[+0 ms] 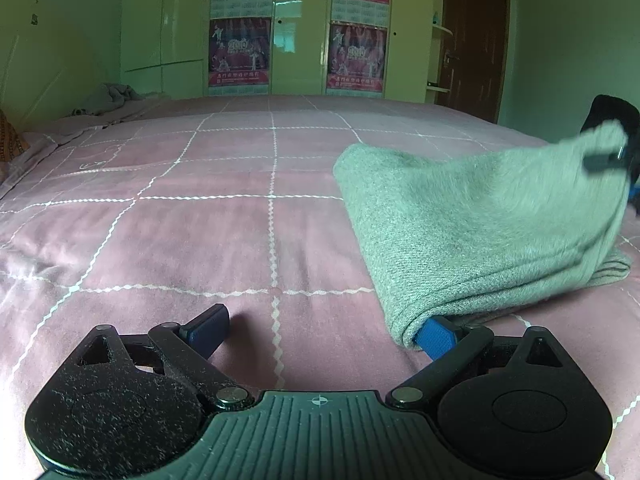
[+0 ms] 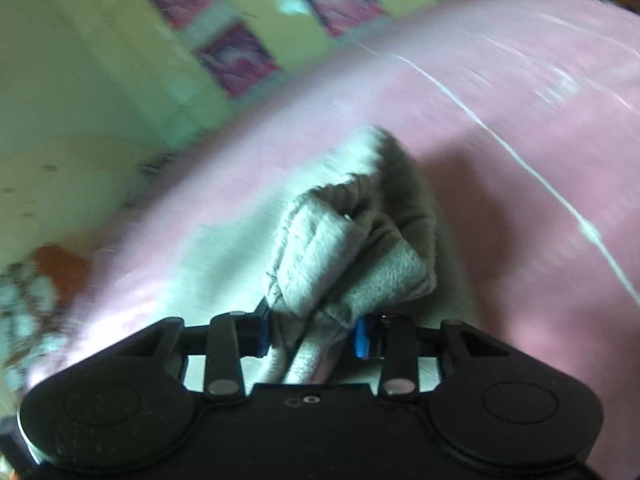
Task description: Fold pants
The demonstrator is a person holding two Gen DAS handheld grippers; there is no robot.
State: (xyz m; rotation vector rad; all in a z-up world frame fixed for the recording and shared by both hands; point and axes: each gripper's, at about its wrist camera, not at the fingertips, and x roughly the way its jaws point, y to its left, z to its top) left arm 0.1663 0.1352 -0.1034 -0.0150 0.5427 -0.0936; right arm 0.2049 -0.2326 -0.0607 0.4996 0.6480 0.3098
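Bed (image 1: 200,220), pants (image 1: 472,220) in right tool (image 2: 310,334)

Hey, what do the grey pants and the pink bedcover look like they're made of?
The grey pants look like a soft knit, maybe wool or fleece: fuzzy matte nap, ribbed edge, thick rounded fold. The pink bedcover looks like smooth woven fabric, likely cotton or a blend: flat, slightly creased, with a white zigzag grid, stitched or printed.

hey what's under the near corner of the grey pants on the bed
One blue pad of the open left gripper pokes under the grey pants; its tip is hidden. Below lies the pink bedspread, whatever else is covered.
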